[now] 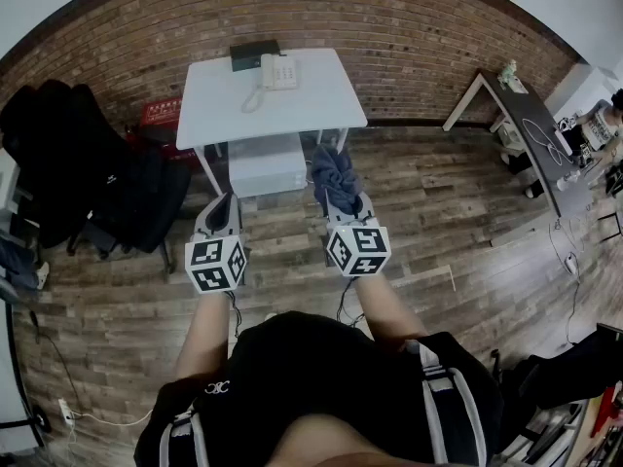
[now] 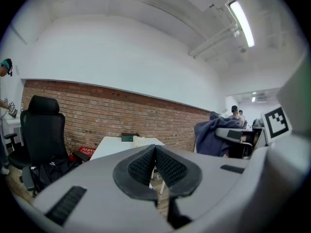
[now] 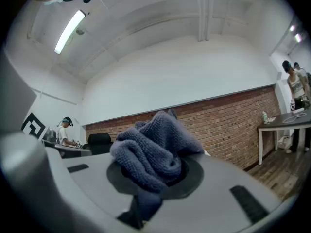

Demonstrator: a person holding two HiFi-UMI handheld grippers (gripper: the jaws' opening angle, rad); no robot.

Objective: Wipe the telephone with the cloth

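Approach step, wiping not yet begun. Right gripper point(image 3: 156, 173) pinches the bunched cloth point(image 3: 151, 148); left gripper point(image 2: 155, 166) is pressed together on nothing. The phone point(image 1: 278, 71) sits at the far edge of the table point(image 1: 292, 110), well apart from both. Next move, by judgement: carry the cloth forward onto the phone.

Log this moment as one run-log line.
stage: wiping not begun | left gripper: shut, empty | right gripper: shut on cloth | telephone: on white table, ahead, untouched
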